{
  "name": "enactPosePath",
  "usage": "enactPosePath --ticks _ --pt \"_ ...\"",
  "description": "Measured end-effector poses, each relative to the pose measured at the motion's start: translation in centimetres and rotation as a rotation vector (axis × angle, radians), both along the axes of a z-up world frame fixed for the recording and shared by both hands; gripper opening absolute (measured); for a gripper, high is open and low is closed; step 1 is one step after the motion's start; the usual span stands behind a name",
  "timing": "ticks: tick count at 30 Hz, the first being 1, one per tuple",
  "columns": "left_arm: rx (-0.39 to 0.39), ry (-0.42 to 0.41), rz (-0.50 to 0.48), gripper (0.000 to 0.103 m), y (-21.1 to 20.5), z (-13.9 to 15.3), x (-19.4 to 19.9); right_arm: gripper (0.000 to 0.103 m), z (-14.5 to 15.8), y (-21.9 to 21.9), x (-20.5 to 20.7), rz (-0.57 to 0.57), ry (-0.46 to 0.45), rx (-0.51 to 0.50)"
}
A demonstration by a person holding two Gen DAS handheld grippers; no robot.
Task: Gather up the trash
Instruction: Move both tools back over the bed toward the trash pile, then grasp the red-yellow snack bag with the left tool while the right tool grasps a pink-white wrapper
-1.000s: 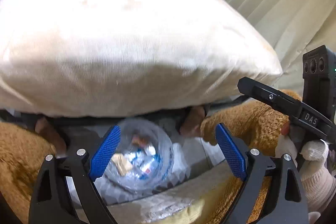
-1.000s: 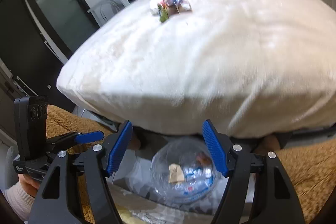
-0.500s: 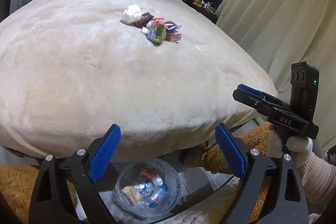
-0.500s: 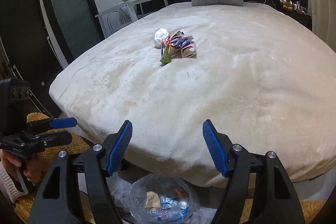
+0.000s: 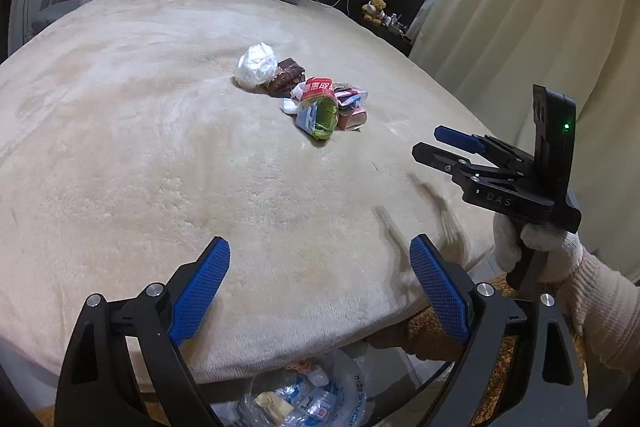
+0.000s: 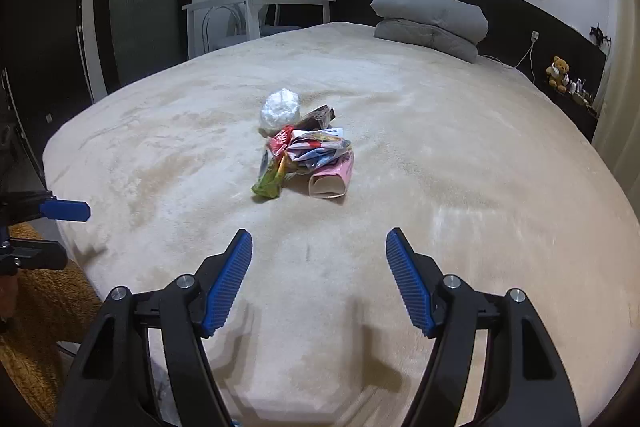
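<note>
Bed: we look across a wide bed with a plush beige cover [image 6: 460,167], which fills most of both views.
Pillows: two folded grey pillows [image 6: 432,23] sit stacked at the far end of the bed, against the dark headboard.
Trash bag: we see a clear plastic bag of scraps [image 5: 308,391] on the floor below the near edge of the bed, between the left fingers in the left wrist view.
Trash pile: our target, a small heap of crumpled wrappers [image 6: 304,155], lies near the middle of the bed, well apart from both grippers; a white crumpled plastic ball [image 6: 280,109] sits at its far side, a green packet [image 5: 318,115] and a pink carton [image 6: 330,181] at its near side.
Left gripper [image 5: 320,295]: our blue-padded fingers stand wide apart with nothing between them, over the near edge of the bed.
Right gripper [image 6: 320,281]: our fingers are released, parted and holding nothing, above the bare cover; a white-gloved hand [image 5: 536,247] holds its handle.
</note>
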State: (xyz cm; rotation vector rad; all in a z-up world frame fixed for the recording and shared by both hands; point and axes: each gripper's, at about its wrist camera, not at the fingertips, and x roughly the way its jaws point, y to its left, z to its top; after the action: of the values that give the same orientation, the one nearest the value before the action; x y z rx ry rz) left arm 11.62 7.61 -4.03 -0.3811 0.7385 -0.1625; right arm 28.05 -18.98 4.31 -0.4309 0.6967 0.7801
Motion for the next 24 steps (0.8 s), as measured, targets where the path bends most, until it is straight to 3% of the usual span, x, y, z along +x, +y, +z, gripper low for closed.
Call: enactPosePath --ticks 7,14,24 --pt "0.028 -0.029 -0.015 0.089 2.1 0.6 2.3 0.072 -1.5 3.2 3.0 0.063 -0.025 -0.063" --pt "-0.001 -0.04 0.005 0.089 4.8 0.6 4.1 0.072 -2.2 6.0 5.2 0.102 -0.067 -0.118" --pt "-0.024 -0.037 -0.023 0.089 4.6 0.4 3.9 0.072 -3.6 8.9 6.9 0.138 -0.031 -0.151"
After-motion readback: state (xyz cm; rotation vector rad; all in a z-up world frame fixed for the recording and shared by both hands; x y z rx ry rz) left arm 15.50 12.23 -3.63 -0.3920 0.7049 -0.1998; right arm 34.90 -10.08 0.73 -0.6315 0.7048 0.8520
